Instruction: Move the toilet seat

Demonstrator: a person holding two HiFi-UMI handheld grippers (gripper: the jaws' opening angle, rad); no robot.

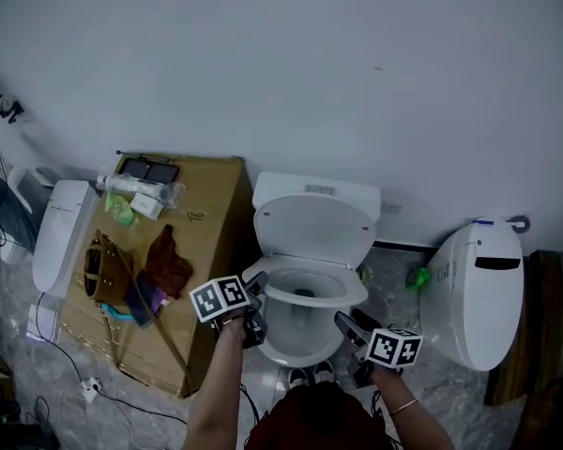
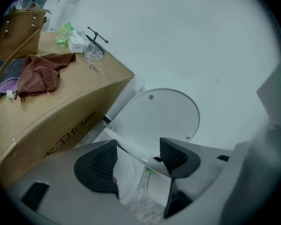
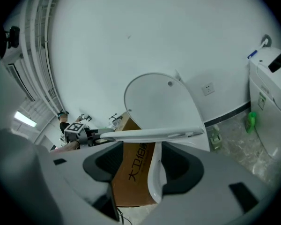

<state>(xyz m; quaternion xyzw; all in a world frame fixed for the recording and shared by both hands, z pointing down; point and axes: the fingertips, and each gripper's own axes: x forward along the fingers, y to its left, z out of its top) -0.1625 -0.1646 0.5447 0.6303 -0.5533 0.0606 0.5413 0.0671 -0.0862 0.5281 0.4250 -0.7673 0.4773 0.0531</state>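
A white toilet stands against the wall with its lid (image 1: 314, 221) raised. Its seat ring (image 1: 305, 284) lies low over the bowl. My left gripper (image 1: 253, 319) is at the seat's front left and my right gripper (image 1: 349, 329) at its front right. In the left gripper view the left gripper (image 2: 136, 156) is open, and the seat's edge (image 2: 131, 146) runs between its pads without being squeezed. In the right gripper view the right gripper (image 3: 143, 165) is open. The seat (image 3: 150, 135) shows edge-on just above it, and a white rim (image 3: 157, 182) lies beside one pad only.
A big cardboard box (image 1: 206, 242) stands left of the toilet with a tan bag (image 1: 103, 270), a brown cloth (image 1: 167, 261) and small items on it. Other white toilets stand at far left (image 1: 61, 232) and right (image 1: 479, 289). A green bottle (image 1: 418, 277) sits on the floor.
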